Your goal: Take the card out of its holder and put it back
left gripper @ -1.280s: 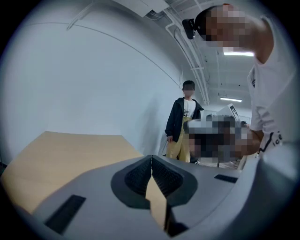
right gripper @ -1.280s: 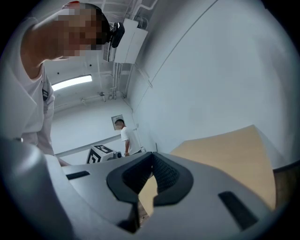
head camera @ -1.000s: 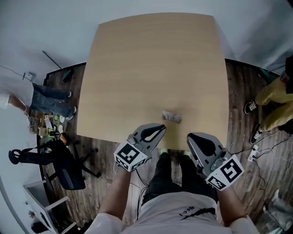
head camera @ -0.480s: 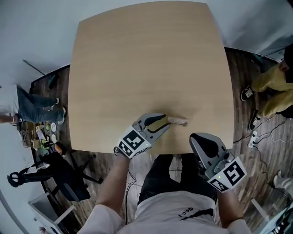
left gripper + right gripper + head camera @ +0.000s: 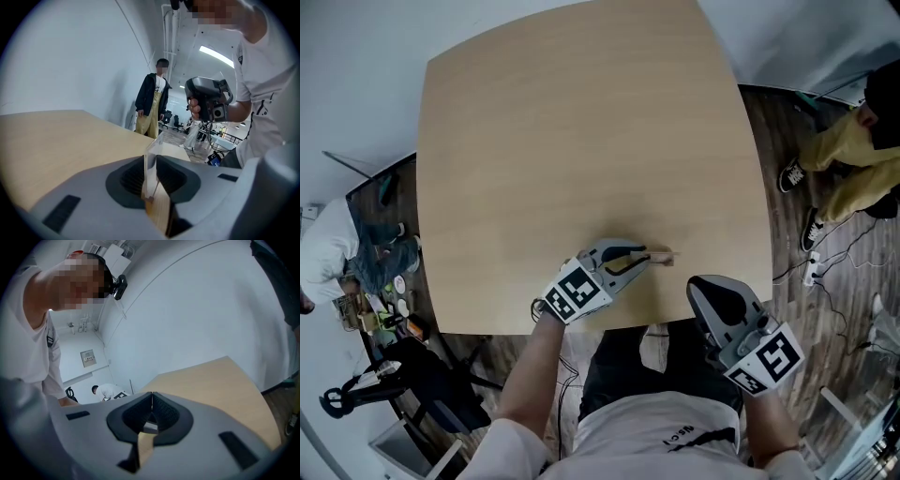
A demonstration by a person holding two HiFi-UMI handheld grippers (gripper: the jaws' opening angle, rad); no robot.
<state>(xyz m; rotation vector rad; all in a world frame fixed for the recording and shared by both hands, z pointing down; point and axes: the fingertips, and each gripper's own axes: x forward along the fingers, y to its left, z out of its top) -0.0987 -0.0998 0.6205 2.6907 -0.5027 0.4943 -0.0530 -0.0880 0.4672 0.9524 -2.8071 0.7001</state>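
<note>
right gripper point(image 5: 711, 287): clenched, empty, off the table's point(image 5: 581, 122) near edge.
left gripper point(image 5: 643, 260): jaws closing onto the clear card holder point(image 5: 662, 257), close to that near edge.
risk: a skewed pinch could tip or skid the holder.

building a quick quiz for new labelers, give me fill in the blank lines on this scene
The left tool, jaws closing, has the clear ___ between them.
The right tool holds its jaws ___, with nothing between them.
Only the ___ tool is over the table; the other hangs off its near edge.
Missing: card holder; shut; left.
</note>
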